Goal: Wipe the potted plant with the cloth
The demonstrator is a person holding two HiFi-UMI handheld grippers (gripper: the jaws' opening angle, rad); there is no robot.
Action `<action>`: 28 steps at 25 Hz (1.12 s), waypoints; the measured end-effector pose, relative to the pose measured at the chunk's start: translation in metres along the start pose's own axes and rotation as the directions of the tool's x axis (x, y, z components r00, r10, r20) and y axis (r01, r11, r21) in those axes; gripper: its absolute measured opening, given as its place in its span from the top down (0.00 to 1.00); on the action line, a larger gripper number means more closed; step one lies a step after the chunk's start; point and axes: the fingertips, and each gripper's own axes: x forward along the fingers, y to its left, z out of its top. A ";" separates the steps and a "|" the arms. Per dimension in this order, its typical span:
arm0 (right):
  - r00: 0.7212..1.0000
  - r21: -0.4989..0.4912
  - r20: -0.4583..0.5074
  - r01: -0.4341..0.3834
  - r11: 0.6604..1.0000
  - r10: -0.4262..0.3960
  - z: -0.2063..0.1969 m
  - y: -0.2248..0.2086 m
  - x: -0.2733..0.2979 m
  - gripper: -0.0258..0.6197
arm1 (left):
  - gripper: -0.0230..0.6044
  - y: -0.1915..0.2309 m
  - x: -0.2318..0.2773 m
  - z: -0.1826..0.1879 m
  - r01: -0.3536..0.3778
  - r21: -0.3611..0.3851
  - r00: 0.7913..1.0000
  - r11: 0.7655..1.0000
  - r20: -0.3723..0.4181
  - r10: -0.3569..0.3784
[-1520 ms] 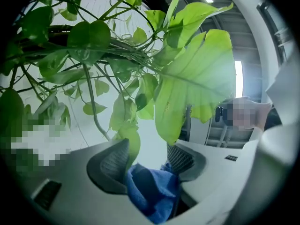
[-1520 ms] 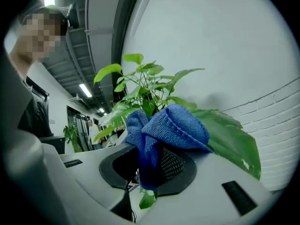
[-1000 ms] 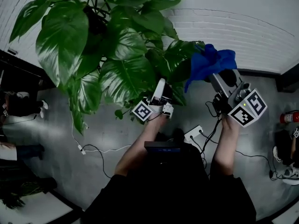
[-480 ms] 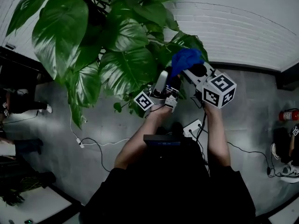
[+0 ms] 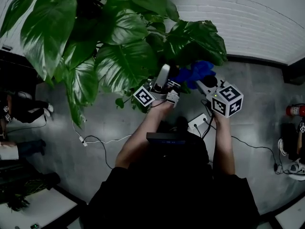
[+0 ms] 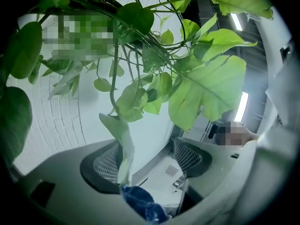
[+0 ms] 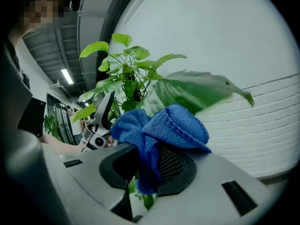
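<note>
The potted plant (image 5: 119, 37) spreads large green leaves over the upper left of the head view. My left gripper (image 5: 167, 80) points up under the foliage. Its jaws have just been opening and stand wide apart (image 6: 147, 161). A pale drooping leaf (image 6: 123, 142) hangs between them, close to the left pad. My right gripper (image 5: 200, 79) is shut on the bunched blue cloth (image 5: 195, 72), just right of the left gripper. In the right gripper view the cloth (image 7: 159, 128) bulges over the jaws (image 7: 150, 165), with a big leaf (image 7: 197, 90) right behind it. The cloth (image 6: 140, 205) also shows low in the left gripper view.
A white brick wall (image 5: 248, 27) stands behind the plant. On the grey floor lie cables and a white power strip (image 5: 198, 124). A red extinguisher (image 5: 295, 110) stands at the right edge, and people's legs (image 5: 19, 111) show at the left edge.
My right gripper has come down with the cloth, from beside the upper leaves to low next to the left gripper. The left gripper has stayed under the foliage.
</note>
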 end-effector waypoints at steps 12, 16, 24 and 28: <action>0.935 0.069 0.154 0.311 0.948 -0.318 0.037 -0.066 -0.134 0.80 | 0.32 0.029 -0.012 -0.012 -0.150 0.081 0.983 0.985 -0.092 0.158; 0.886 0.062 0.270 0.374 0.925 -0.376 0.078 -0.069 -0.162 0.80 | 0.29 0.037 -0.002 -0.018 -0.154 0.076 0.980 0.985 -0.112 0.162; 0.916 -0.148 0.394 0.150 0.978 -0.081 0.181 0.004 -0.105 0.80 | 0.29 0.026 0.021 0.000 -0.105 0.092 0.994 0.990 -0.027 0.108; 0.945 -0.262 0.326 0.080 0.962 0.010 0.216 0.022 -0.040 0.80 | 0.33 0.020 0.027 -0.001 -0.057 0.070 0.998 0.996 -0.004 0.057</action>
